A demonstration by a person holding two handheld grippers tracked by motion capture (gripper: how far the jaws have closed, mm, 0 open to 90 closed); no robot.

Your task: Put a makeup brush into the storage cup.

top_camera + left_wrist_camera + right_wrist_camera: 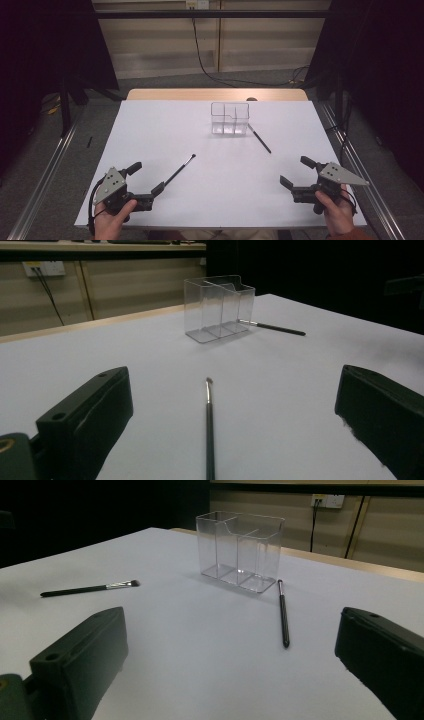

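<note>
Left gripper [147, 180], lower left, jaws apart, straddling thin brush [181, 170]: closing off-centre risks rolling it away.

Dim room, with even light from above falling on the white table [165, 130], the brightest area in the high view. Everything around the table is near black, the side curtains losing all detail. Shadows are soft and faint: a pale smudge beneath the clear box [229, 119] and a thin one along each brush [179, 170]. The box walls carry small pale glints, with no harsh glare. In both gripper views the near jaws are large, dark and slightly soft, while the box beyond them is fairly sharp. All pictures look somewhat grainy and low in contrast. The table's edges narrow away from the high camera.
</note>
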